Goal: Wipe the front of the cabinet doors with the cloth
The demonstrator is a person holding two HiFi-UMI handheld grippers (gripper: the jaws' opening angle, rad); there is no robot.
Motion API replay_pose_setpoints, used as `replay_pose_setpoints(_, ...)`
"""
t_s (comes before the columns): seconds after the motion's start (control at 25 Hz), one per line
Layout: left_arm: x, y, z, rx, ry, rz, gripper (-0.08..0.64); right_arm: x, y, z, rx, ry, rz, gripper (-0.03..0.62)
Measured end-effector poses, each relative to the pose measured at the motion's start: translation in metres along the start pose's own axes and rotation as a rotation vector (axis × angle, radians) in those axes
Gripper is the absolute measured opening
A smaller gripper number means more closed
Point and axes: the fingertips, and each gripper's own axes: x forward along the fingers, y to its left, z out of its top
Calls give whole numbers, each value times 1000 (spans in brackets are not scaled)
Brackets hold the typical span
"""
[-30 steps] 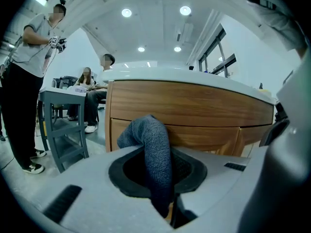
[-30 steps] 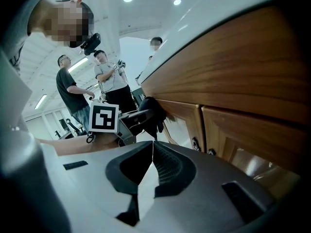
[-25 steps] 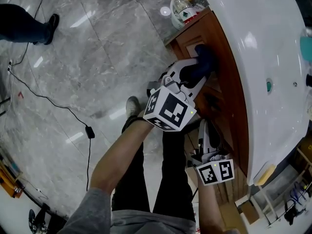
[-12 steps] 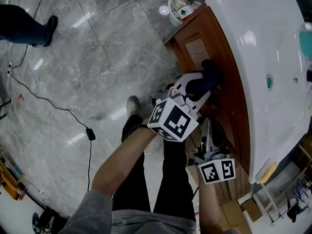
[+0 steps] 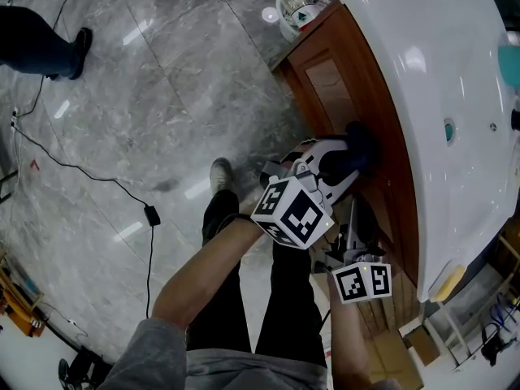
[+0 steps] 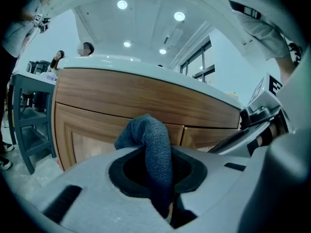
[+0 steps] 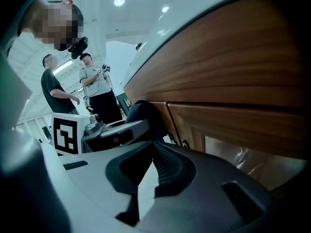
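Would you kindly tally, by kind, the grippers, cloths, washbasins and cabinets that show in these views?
Grippers: 2, the left gripper and the right gripper
Cloths: 1, the dark blue cloth pinched in the left gripper
Washbasins: 1, the white washbasin
Cabinets: 1, the wooden cabinet under it
Total: 5

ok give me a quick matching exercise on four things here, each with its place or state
1 dark blue knitted cloth
2 white ceramic basin top
3 black power cable
4 right hand-held gripper

a lying on the grey stone floor
b sitting over the brown wooden cabinet
c clamped in the left hand-held gripper
d jaws together, nothing between

Pairs: 1-c, 2-b, 3-a, 4-d
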Motion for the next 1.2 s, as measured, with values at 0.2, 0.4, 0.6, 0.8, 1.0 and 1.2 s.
replay_pose_setpoints(0.2,3,-22,1,8,0,-67,67,-3,-3,1,18,-17,-29,11)
replay_pose_setpoints(0.4,5,-47,2,-6,-11,-143,67,-6,-8,0,29,-27,-53,11)
replay_pose_setpoints(0.6,5,-54,0,-47,-21,-165,67,-10,-12,-2,35,-28,-70,11)
replay_pose_setpoints(0.8,-3,-49,1,-51,-32,-154,67,-9,-10,-3,36,-36,-70,11)
replay_pose_setpoints(1.0,-22,-25,5,-76,-53,-90,67,1,-1,-8,35,-43,-42,11)
replay_pose_setpoints(1.2,-41,4,12,-58,-71,-28,67,14,13,-10,22,-60,1,9)
